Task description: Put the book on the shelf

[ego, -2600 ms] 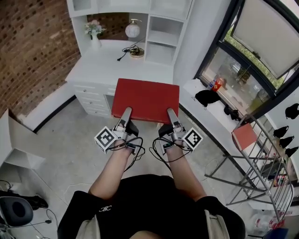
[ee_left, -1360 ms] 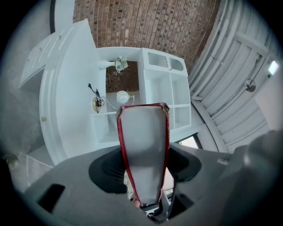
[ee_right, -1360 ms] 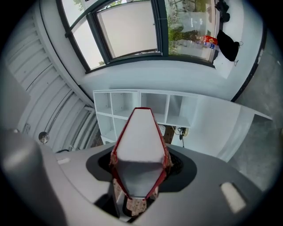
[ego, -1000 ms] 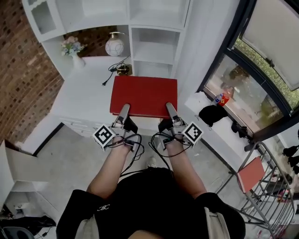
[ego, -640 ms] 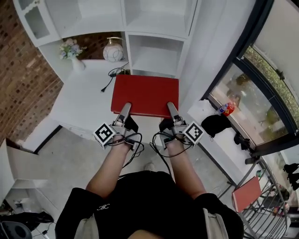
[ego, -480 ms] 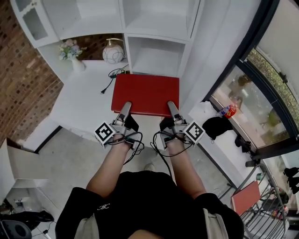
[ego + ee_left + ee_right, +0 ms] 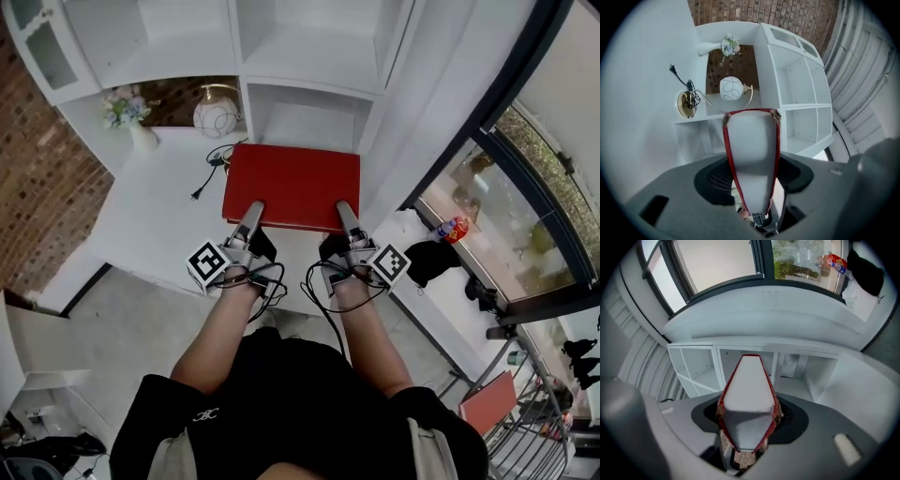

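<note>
The red book (image 7: 292, 186) is held flat and level out in front of the person, gripped along its near edge by both tools: the left gripper (image 7: 251, 214) bites the near left corner region and the right gripper (image 7: 344, 214) the near right, the two set well apart with bare red cover between them. In each gripper view the white page block framed by red cover fills the gap between the jaws and runs straight away from the camera, so both pairs of jaws are part-way closed and clamped on the book's thickness, one jaw above the cover and one below. The book hangs above the white desk (image 7: 159, 211), its far edge just in front of the lower open compartment (image 7: 305, 117) of the white shelf unit (image 7: 309, 42); whether it touches the unit cannot be told. A round white lamp (image 7: 214, 112) and a vase of flowers (image 7: 131, 122) stand in the recess to the left of that compartment, and a black cable (image 7: 208, 169) trails on the desk beside the book's left edge. Compared with the earliest picture, the grippers then hung over the grey floor with the desk well ahead, whereas now they are at the desk's front edge and the shelf unit looms much nearer; the grip on the book and its flat attitude look the same throughout
</note>
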### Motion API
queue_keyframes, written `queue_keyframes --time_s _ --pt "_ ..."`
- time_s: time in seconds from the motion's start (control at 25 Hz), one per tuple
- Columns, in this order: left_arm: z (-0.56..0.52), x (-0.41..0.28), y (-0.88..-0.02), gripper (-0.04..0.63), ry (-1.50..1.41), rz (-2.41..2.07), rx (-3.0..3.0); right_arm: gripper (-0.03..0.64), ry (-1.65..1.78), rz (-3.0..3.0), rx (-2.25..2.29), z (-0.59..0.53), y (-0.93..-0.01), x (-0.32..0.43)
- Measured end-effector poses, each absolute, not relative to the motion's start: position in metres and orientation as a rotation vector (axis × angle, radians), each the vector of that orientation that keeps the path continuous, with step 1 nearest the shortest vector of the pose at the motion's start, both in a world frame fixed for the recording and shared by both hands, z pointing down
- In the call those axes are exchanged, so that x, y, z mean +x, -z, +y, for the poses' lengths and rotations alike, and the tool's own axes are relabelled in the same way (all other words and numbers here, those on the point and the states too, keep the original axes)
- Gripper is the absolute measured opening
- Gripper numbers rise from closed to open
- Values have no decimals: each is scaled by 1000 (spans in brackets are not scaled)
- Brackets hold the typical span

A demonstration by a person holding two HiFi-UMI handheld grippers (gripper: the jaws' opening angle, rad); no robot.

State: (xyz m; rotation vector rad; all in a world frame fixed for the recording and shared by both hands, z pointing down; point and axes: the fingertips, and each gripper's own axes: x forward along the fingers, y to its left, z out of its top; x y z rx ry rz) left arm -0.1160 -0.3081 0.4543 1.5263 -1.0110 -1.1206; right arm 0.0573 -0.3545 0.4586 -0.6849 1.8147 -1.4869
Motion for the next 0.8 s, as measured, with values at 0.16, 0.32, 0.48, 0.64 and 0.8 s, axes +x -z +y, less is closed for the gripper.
queue_keyframes --time_s 0.16,0.32,0.48,0.64,0.8 --pt "-324 -119 -449 249 1092 -1008 1567 245 1487 1770 -664 -366 -464 52" --pt "-334 -125 -453 249 1053 -1032 1582 244 1495 1744 -649 -375 -471 48" --pt "-341 -129 -453 247 1035 -1038 1601 245 1496 1731 -635 -381 -474 43" --pt "-344 -131 -458 247 1005 -1062 1609 245 1509 1703 -628 -382 -478 43" --pt "-346 -129 -454 247 989 -1064 1625 247 1515 1686 -621 -382 -483 43"
